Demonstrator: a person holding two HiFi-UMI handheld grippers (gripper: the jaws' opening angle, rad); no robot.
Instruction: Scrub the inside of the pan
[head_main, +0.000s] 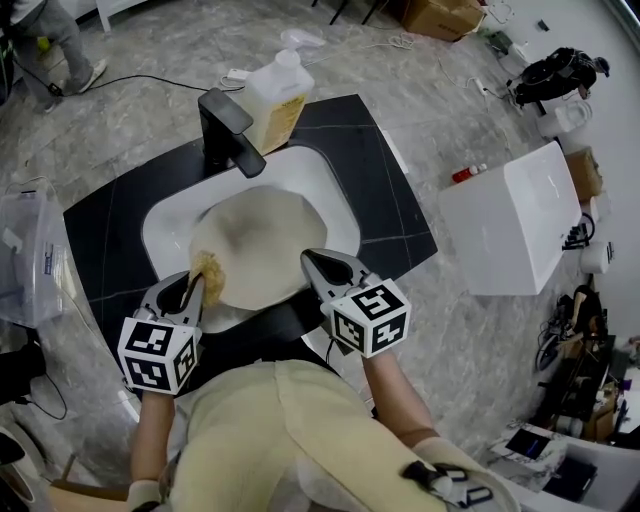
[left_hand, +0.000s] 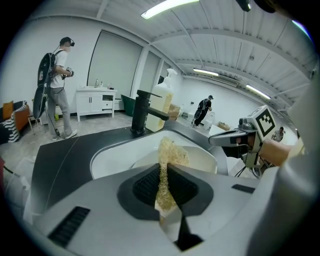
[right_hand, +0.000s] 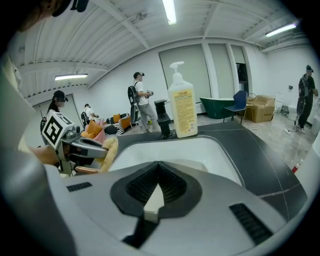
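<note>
A cream pan (head_main: 265, 240) lies in the white sink (head_main: 325, 180). My left gripper (head_main: 192, 283) is at the pan's near left rim, shut on a yellowish scrubbing sponge (head_main: 211, 277) that sticks out past the jaw tips over the pan. In the left gripper view the sponge (left_hand: 172, 152) stands pinched between the dark pads. My right gripper (head_main: 312, 260) sits at the pan's near right rim with its jaws together. In the right gripper view a cream sliver, seemingly the pan's rim (right_hand: 149, 199), shows between them. The right gripper view also shows the left gripper (right_hand: 92, 146) with the sponge (right_hand: 111, 150).
A black faucet (head_main: 228, 130) and a pump soap bottle (head_main: 275, 95) stand behind the sink on the black counter (head_main: 380, 200). A white cabinet (head_main: 515, 220) stands to the right, a clear plastic bin (head_main: 25, 250) to the left. People stand farther off in the room.
</note>
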